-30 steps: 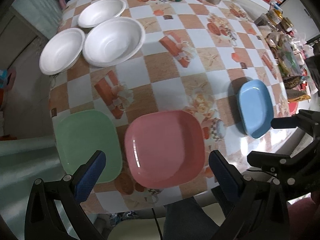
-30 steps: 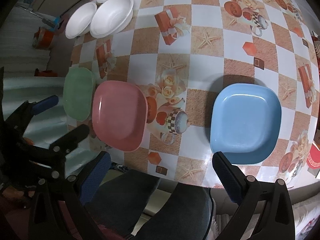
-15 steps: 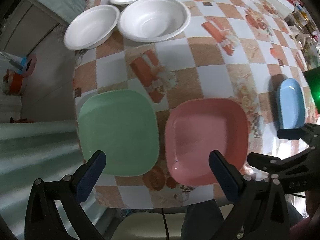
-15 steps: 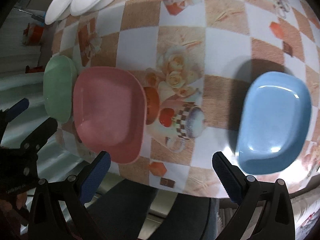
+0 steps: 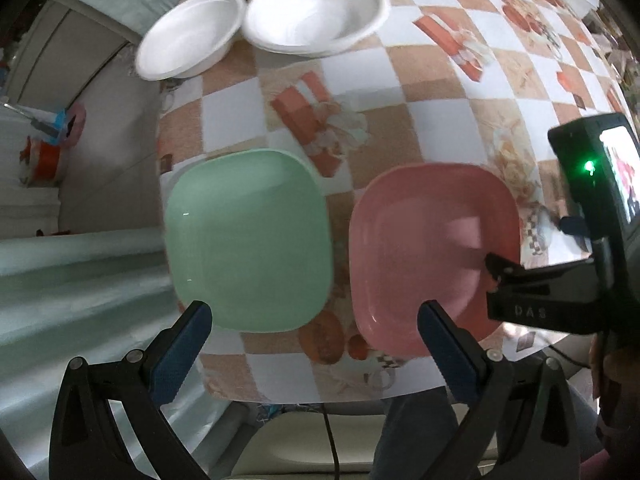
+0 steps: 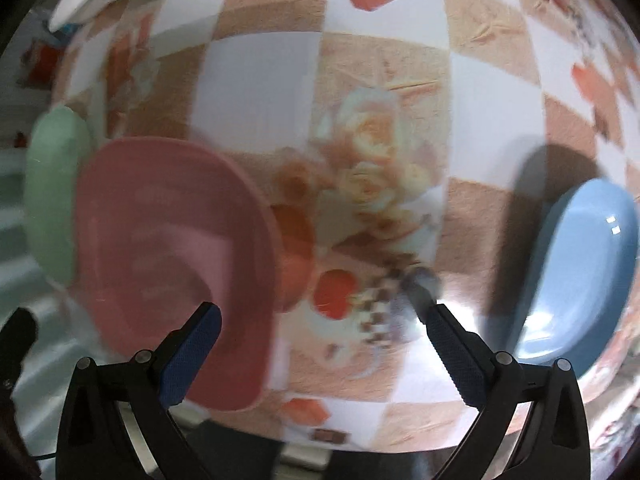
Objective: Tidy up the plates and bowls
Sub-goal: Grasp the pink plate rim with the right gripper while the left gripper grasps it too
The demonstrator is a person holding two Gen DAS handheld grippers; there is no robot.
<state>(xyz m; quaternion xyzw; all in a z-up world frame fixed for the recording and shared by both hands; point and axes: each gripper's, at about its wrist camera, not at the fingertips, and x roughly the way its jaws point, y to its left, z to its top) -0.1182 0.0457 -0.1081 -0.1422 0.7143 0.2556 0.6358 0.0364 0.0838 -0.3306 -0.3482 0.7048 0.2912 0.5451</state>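
Plates on checkered tablecloth [image 5: 424, 92], both grippers spread wide, empty.

Green plate [image 5: 248, 240] lies ahead of left gripper [image 5: 314, 344]; pink plate [image 6: 168, 268] sits ahead-left of right gripper [image 6: 320, 344], blue plate [image 6: 576, 276] to its right. White bowls [image 5: 312, 12] lie beyond the left gripper, at the table's far-left edge.

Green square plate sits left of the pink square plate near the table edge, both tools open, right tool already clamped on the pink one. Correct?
One error: the right tool grips nothing. The right wrist view shows its jaws spread wide, one fingertip above the pink square plate. The rest holds: green square plate left of it, left tool open.
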